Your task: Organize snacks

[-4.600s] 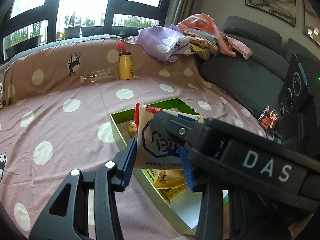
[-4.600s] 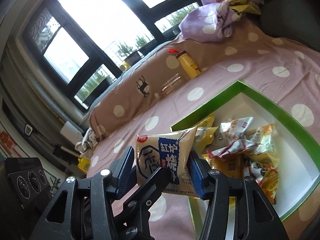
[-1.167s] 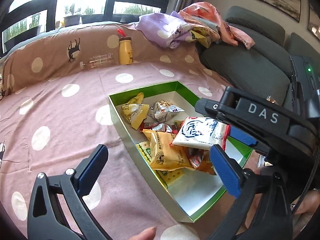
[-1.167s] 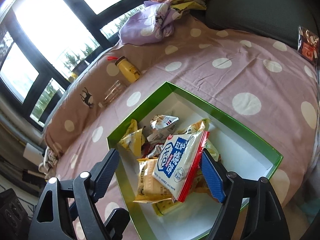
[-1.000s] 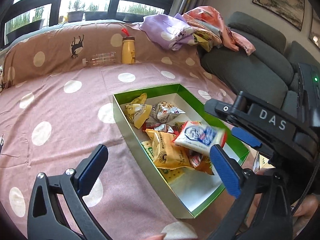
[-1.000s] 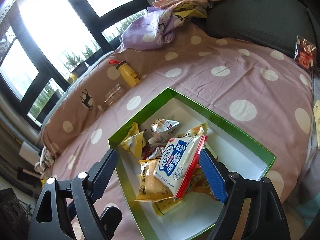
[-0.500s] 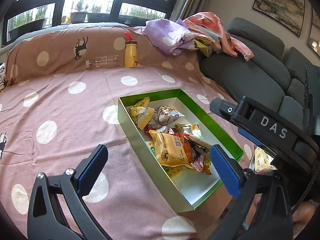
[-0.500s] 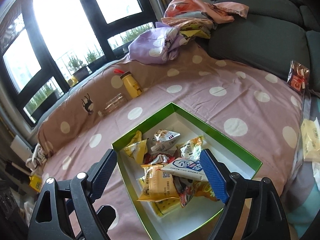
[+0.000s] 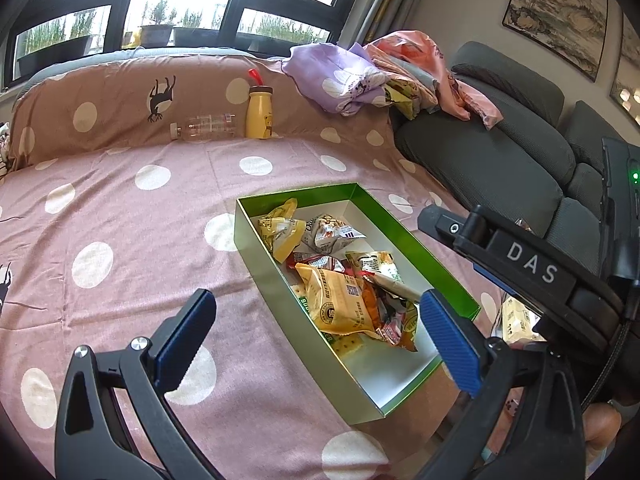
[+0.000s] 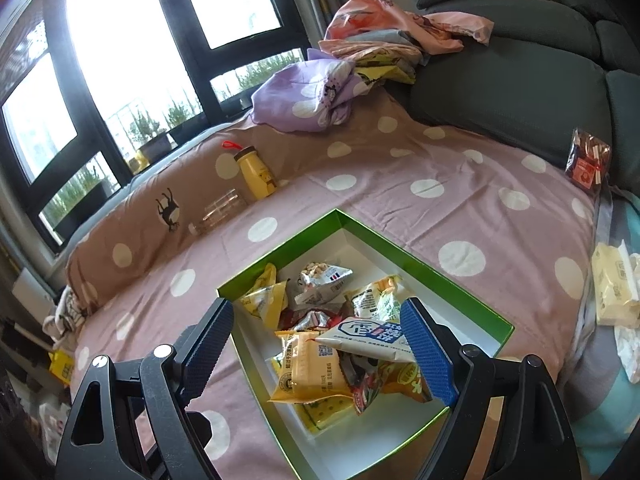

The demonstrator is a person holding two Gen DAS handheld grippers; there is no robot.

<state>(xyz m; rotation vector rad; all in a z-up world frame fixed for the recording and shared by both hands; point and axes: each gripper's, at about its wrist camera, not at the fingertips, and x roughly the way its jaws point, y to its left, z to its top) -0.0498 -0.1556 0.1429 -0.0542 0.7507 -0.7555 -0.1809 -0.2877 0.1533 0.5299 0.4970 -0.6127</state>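
Both grippers now gape wide and hold nothing: the left gripper (image 9: 316,332) and the right gripper (image 10: 324,344) have let go of the white-and-blue snack packet (image 10: 370,338) they pinched together 4.6 s ago. That packet now lies flat on top of the heap of snack bags (image 9: 340,280) inside the green box (image 10: 404,248), toward its near end. The box sits on the polka-dot bedsheet (image 9: 120,220), close to the sheet's near right edge. Both grippers hang above the box, clear of it.
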